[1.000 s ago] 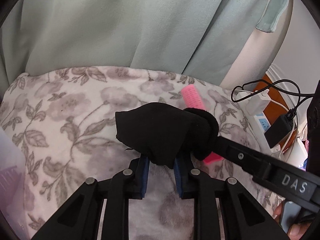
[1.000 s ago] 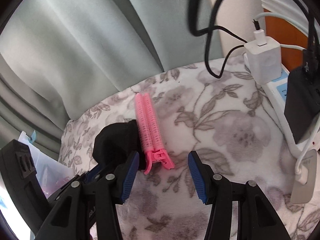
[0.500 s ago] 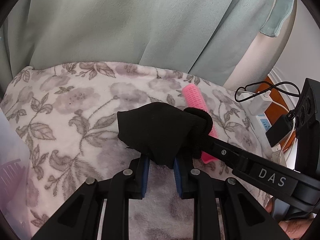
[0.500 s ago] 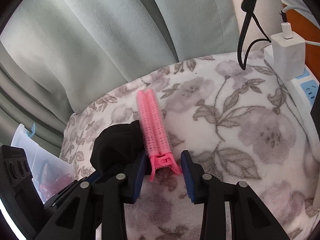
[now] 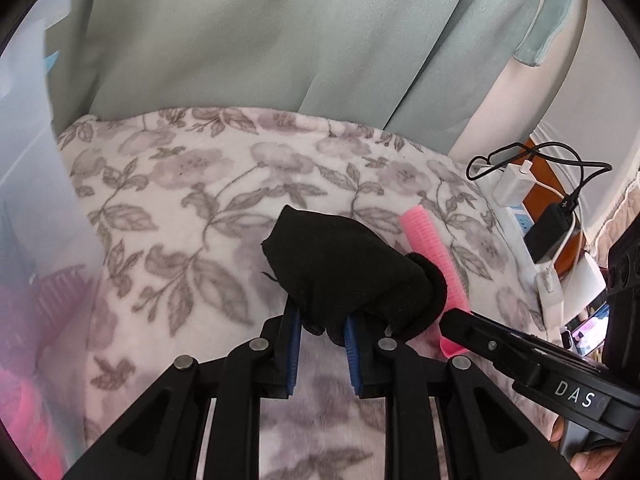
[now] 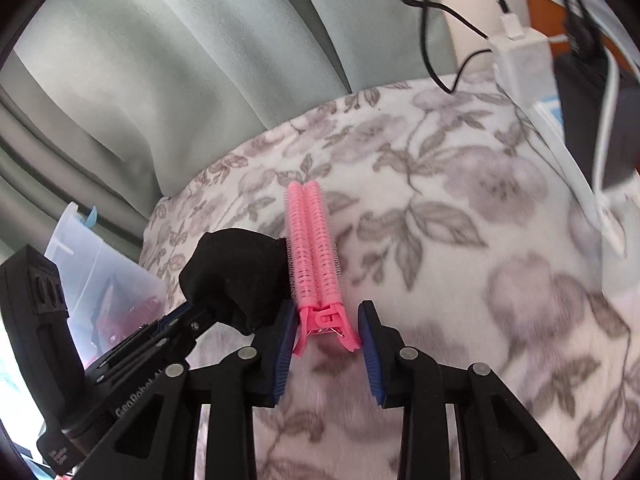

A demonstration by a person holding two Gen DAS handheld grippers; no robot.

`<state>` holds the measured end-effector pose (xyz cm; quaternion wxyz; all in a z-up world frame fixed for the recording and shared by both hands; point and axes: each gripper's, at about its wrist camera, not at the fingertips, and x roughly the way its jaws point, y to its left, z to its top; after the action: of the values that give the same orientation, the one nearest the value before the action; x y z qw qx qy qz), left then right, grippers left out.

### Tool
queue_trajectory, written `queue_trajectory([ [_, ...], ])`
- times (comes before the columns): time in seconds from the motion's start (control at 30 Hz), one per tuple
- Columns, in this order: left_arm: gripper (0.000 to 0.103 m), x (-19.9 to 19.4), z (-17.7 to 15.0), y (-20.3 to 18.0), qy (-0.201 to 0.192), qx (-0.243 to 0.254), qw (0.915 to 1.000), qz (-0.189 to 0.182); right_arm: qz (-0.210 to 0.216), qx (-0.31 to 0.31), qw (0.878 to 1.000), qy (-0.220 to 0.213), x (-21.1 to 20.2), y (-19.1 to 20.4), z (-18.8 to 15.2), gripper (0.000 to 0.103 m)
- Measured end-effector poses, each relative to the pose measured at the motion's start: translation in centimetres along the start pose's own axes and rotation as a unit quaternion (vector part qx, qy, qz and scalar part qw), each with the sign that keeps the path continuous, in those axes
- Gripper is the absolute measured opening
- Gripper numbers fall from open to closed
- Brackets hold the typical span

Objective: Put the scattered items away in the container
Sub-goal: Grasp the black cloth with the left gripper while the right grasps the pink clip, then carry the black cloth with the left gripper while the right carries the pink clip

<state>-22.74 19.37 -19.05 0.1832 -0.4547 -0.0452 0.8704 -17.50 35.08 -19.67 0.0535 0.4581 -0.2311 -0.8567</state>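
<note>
Both my feeds are evenly lit by soft daylight filtering through the curtain [image 5: 248, 32] at 12 o'clock; I see no hard shadows and no glare. Heavy fisheye bending and a black vignette ring every edge. In my left view the box [image 5: 32, 184] at 9 o'clock is smeared and out of focus, while the blanket [image 5: 192, 184] stays sharp at centre. In my right view motion blur softens the blanket [image 6: 500, 280] from 2 to 5 o'clock and the charger [image 6: 516, 60] at 1 o'clock.
</note>
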Motion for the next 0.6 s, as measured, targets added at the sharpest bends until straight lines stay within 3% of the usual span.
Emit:
queue_trajectory([
  [0.6, 0.019, -4.5, -4.7, -2.7, 0.035, 0.059, 0.9975, -0.016, -0.001, 0.017, 1.0, 0.018, -7.1, -2.8, -7.0, 0.034],
])
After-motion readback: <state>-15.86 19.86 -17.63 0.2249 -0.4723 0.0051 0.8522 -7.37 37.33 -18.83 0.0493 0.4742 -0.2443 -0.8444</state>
